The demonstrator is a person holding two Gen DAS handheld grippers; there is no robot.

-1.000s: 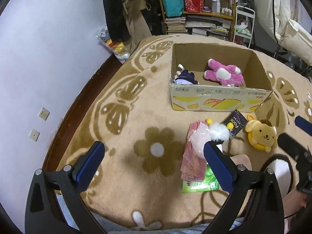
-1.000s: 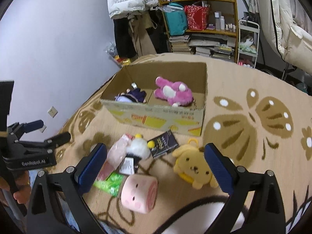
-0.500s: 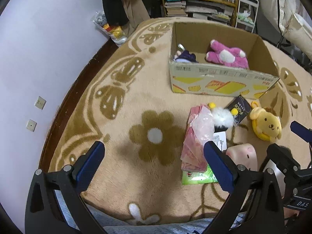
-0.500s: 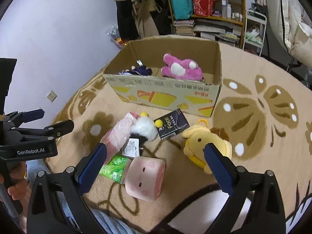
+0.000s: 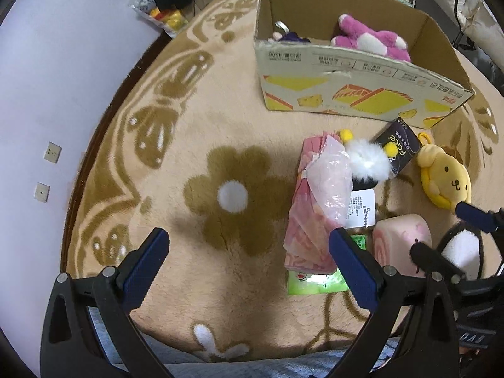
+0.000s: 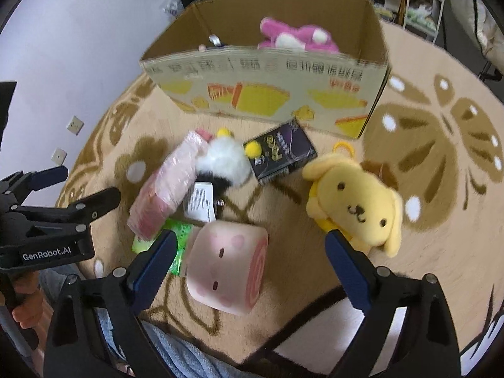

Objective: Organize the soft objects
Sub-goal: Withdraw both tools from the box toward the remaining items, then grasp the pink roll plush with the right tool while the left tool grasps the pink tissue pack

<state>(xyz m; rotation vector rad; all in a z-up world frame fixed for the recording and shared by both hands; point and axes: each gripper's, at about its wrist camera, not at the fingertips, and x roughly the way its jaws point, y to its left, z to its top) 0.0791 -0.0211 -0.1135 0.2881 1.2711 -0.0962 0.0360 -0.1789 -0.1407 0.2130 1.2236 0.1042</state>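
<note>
A cardboard box (image 5: 352,72) (image 6: 271,85) stands on the rug and holds a pink plush (image 5: 368,39) (image 6: 296,36) and a dark small toy (image 5: 289,36). In front of it lie a yellow dog plush (image 6: 359,208) (image 5: 447,179), a pink roll-cake plush (image 6: 226,267) (image 5: 400,245), a white fluffy toy with yellow pompoms (image 6: 225,160) (image 5: 368,160), a pink tissue pack (image 5: 318,208) (image 6: 170,186), a black packet (image 6: 280,148) (image 5: 398,148) and a green packet (image 5: 318,280) (image 6: 167,242). My right gripper (image 6: 249,264) is open just above the roll-cake plush. My left gripper (image 5: 249,264) is open and empty over the rug.
A beige flower-patterned rug (image 5: 220,195) covers the floor. A white wall (image 5: 47,94) with two sockets runs along the left. Shelves and hanging clothes stand behind the box. A black-and-white patch (image 6: 330,330) lies at the near right.
Both grippers have moved forward and down toward the pile of objects. The right one has come close over the roll-cake plush. Nothing was taken hold of.
</note>
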